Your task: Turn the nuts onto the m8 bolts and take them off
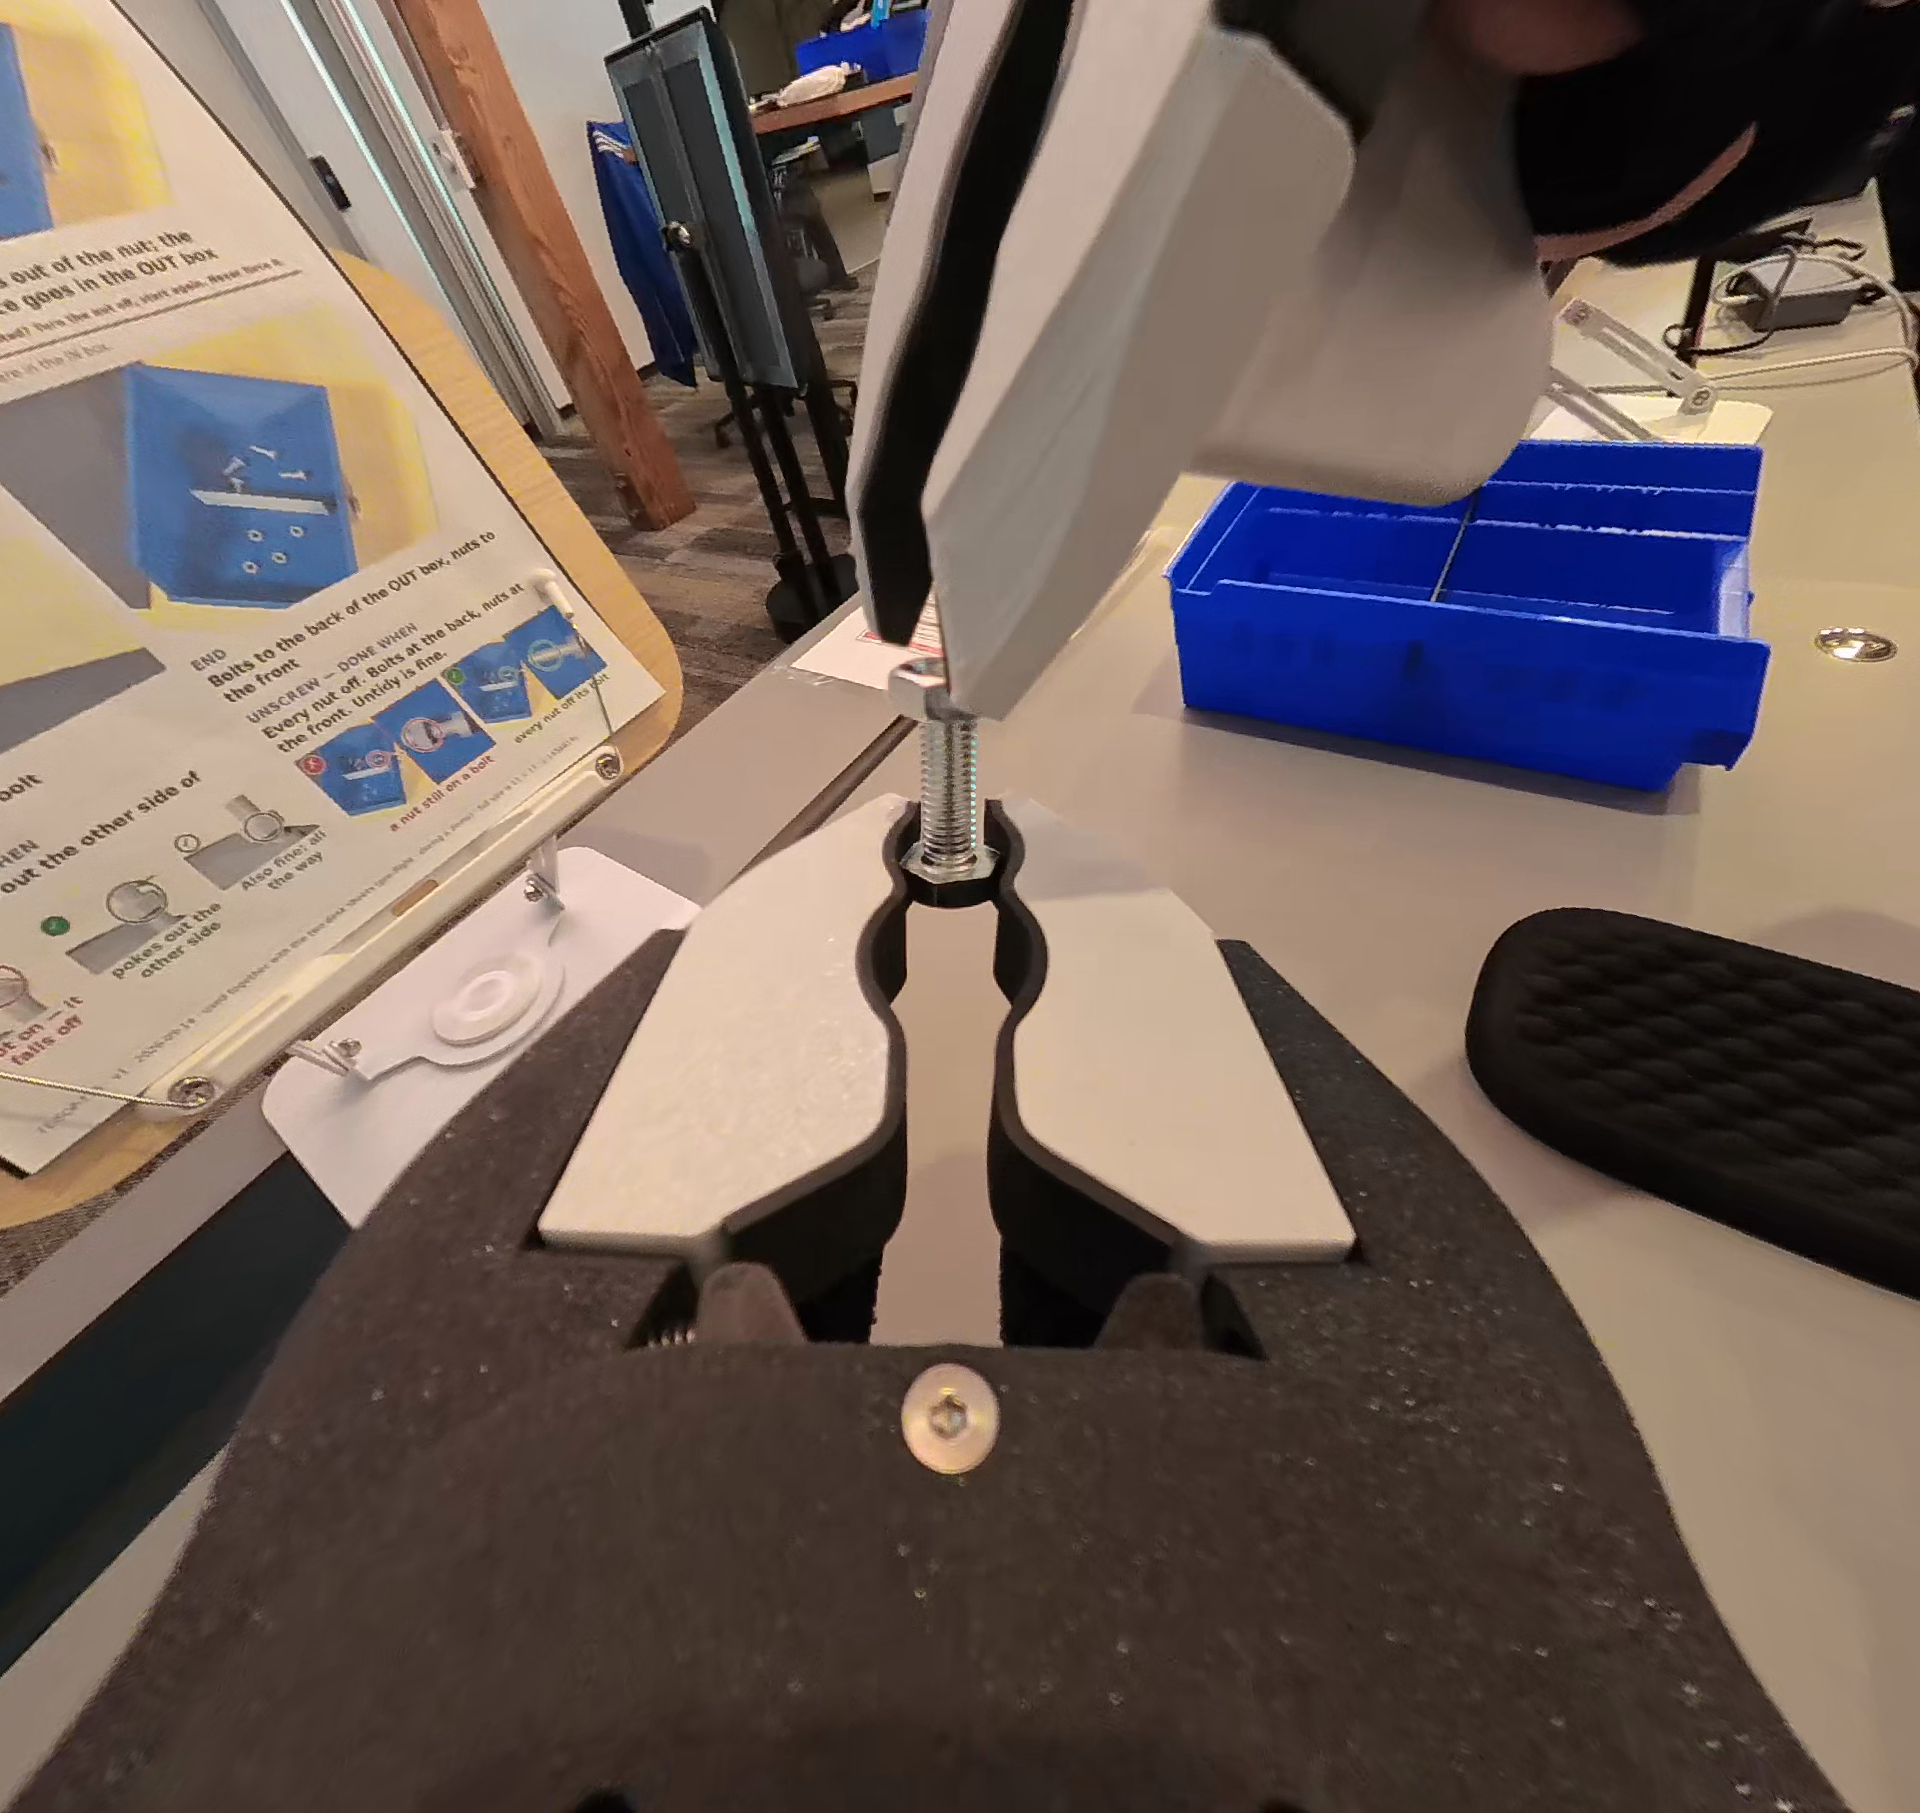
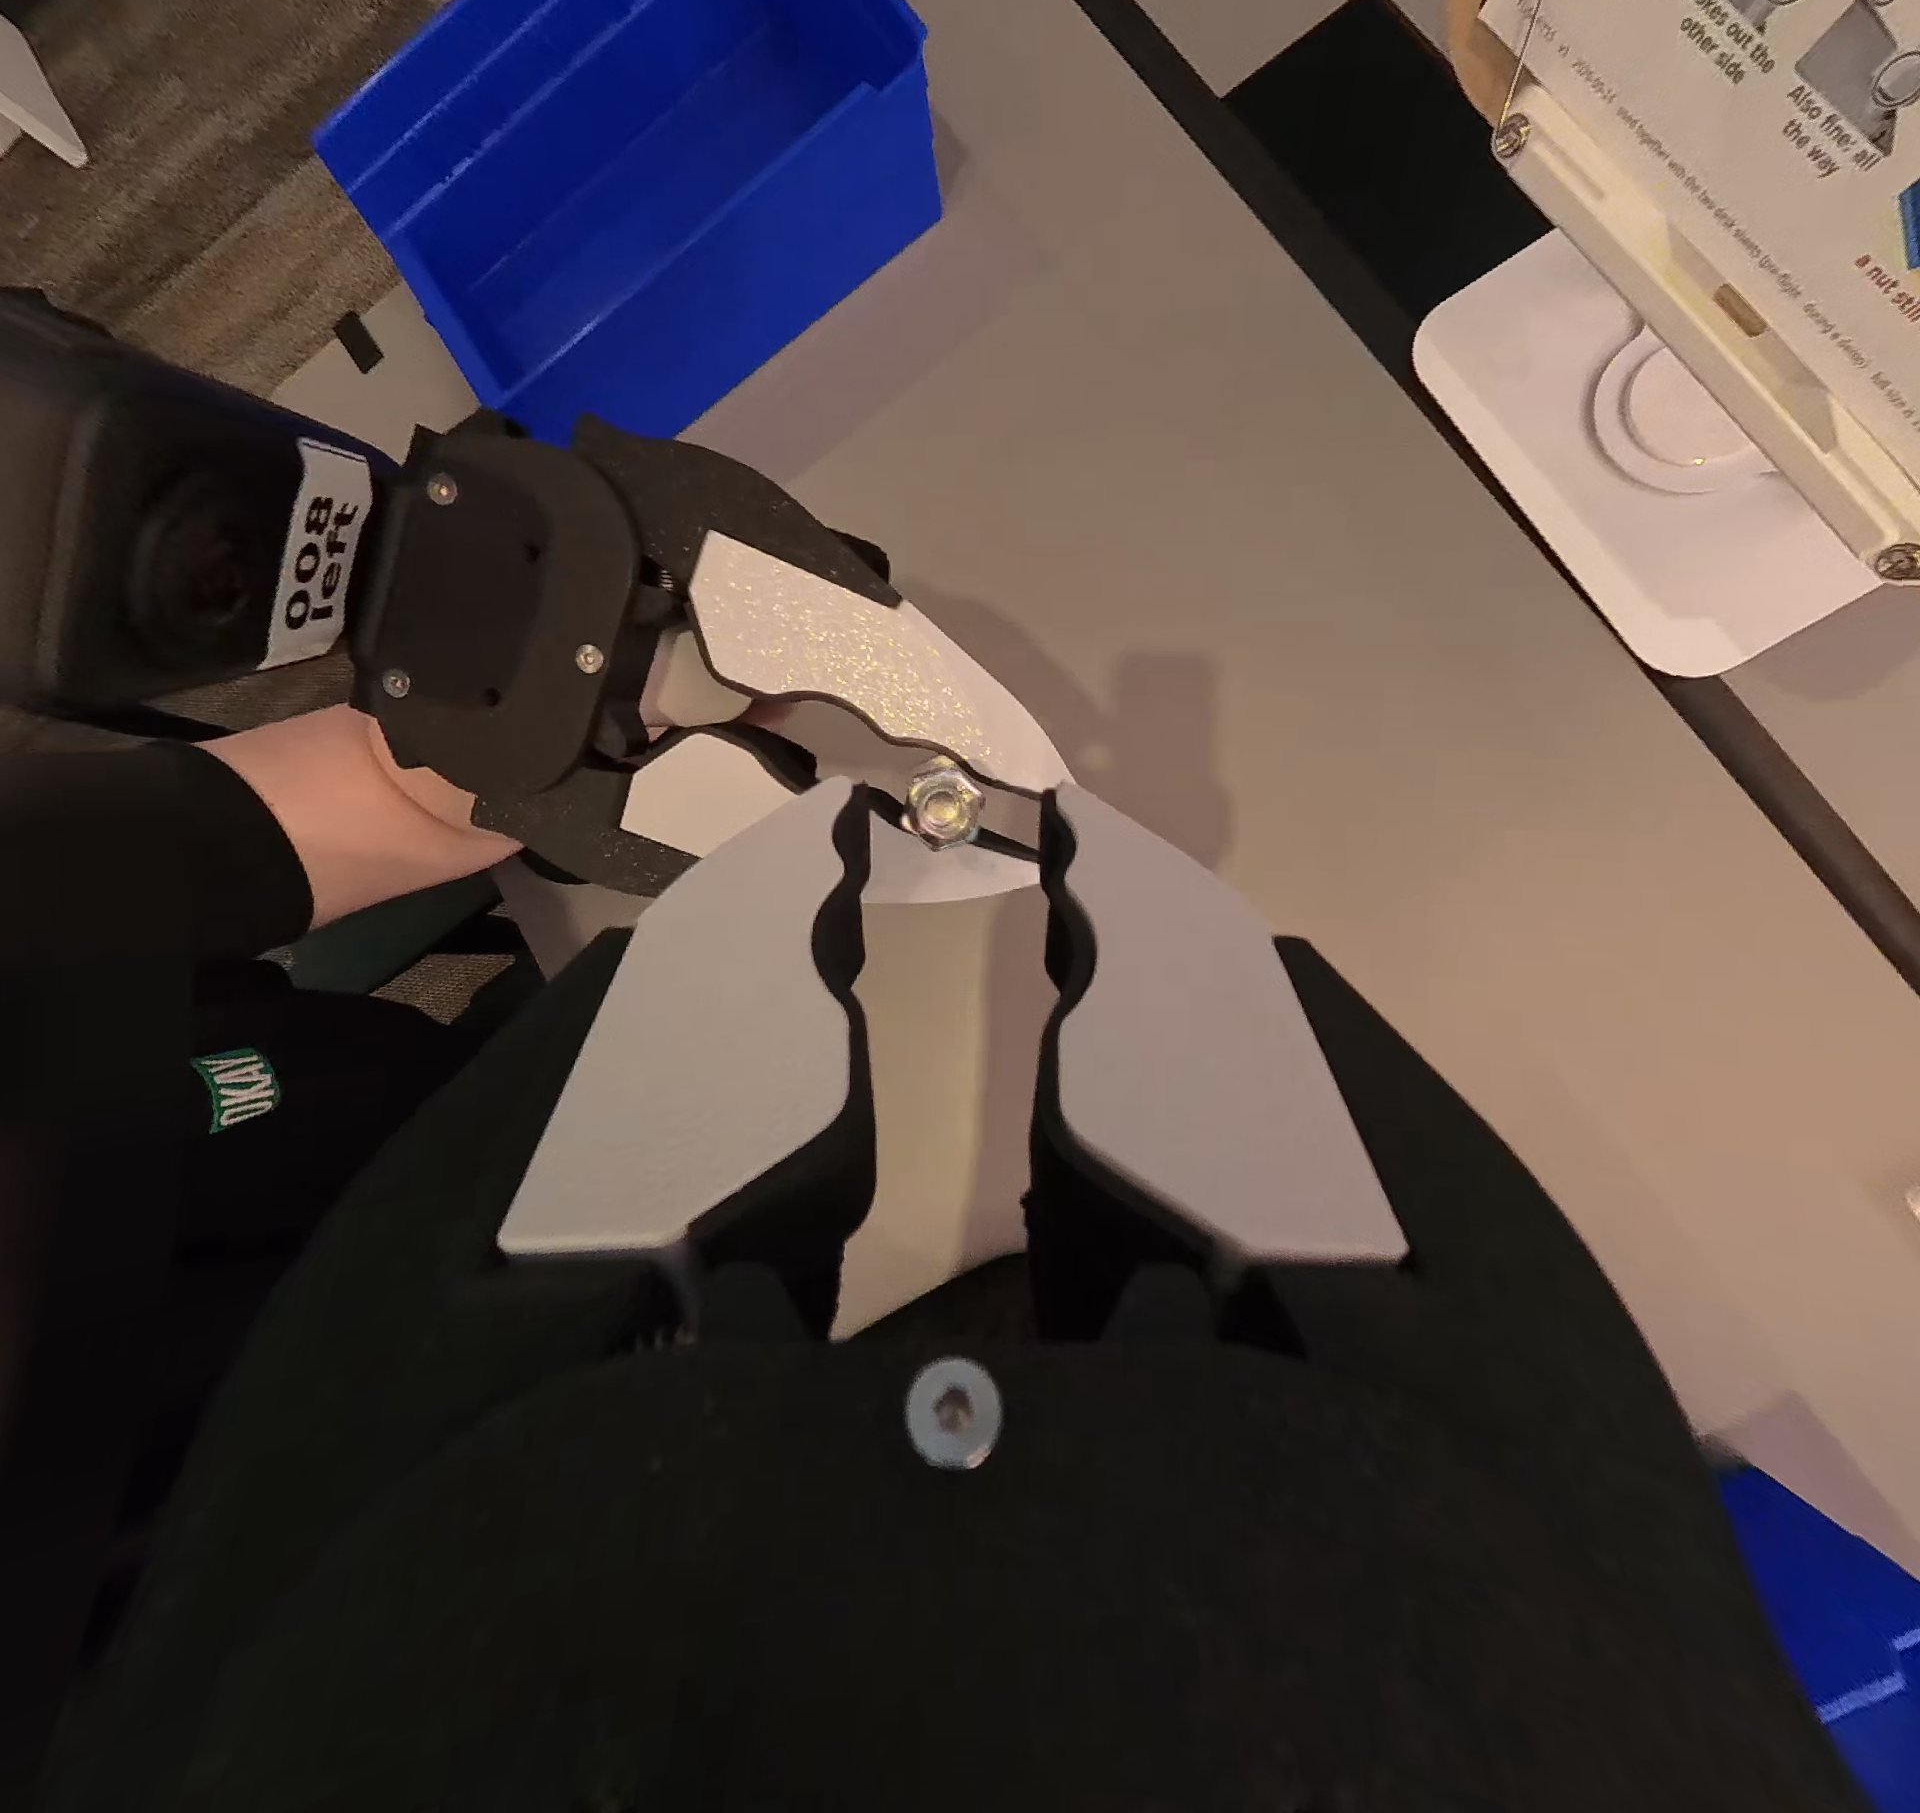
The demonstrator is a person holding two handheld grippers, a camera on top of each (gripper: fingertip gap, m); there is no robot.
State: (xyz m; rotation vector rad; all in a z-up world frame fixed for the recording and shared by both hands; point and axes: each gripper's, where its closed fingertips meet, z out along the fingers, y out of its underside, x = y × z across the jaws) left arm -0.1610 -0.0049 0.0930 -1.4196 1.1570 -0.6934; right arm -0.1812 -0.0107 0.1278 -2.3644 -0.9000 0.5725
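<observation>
A silver M8 bolt stands upright with its hex head down, gripped in the notch of my left gripper, which is shut on it above the grey table. A silver nut sits on the bolt's top end. My right gripper comes down from above. In the right wrist view its fingertips stand either side of the nut with a gap on both sides, so it is open. The left gripper shows there too, held by a hand.
A blue divided bin stands at the right back. Another blue bin is near the table edge. An instruction board on a white stand is at the left. A black padded rest lies at the right.
</observation>
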